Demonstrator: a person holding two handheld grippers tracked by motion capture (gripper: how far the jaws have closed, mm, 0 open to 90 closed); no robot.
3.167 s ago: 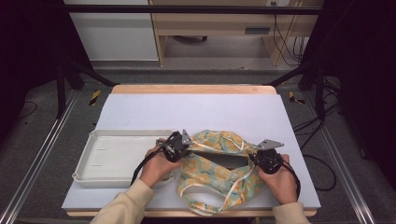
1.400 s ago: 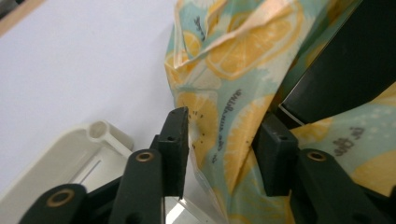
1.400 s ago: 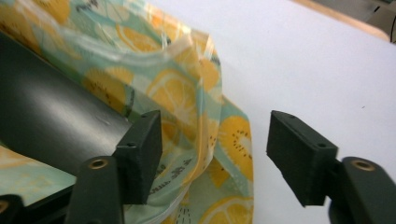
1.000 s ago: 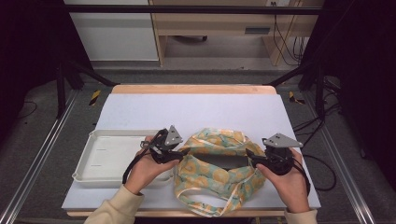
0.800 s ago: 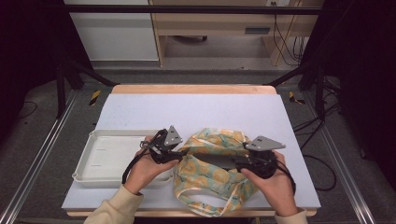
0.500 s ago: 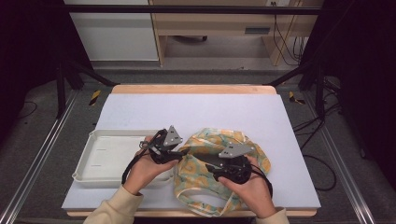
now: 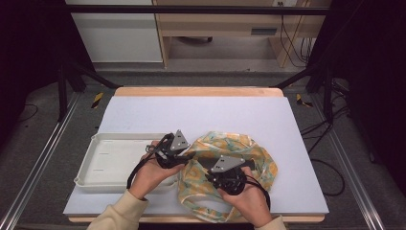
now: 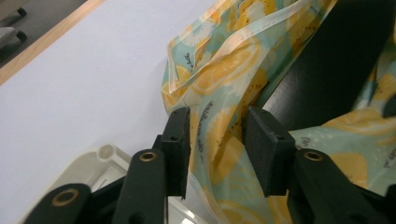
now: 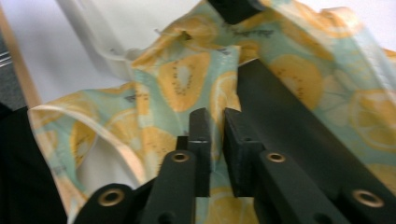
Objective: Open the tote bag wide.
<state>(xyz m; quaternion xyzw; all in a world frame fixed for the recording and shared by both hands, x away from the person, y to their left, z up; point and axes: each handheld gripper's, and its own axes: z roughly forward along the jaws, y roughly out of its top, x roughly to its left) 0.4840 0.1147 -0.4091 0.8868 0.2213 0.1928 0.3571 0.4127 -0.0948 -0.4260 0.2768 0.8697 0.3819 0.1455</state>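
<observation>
My bag [image 7: 225,167], a fruit-print cloth one, lies crumpled on the counter [image 7: 201,115] near its front edge, a little right of the middle, its left side just beside the white tray [image 7: 110,160] at the front left.

My left gripper [image 7: 184,154] sits at the bag's left edge, over the tray's right end. Its jaws have just been closing, and in the left gripper view [image 8: 217,140] a fold of the cloth hangs between them, but there is clear space on both sides of it; the pads do not press it.

My right gripper [image 7: 210,168] is over the middle of the bag. Its jaws have just been closing too, and in the right gripper view [image 9: 215,135] they stand nearly together, pinching a thin fold of the cloth.
</observation>
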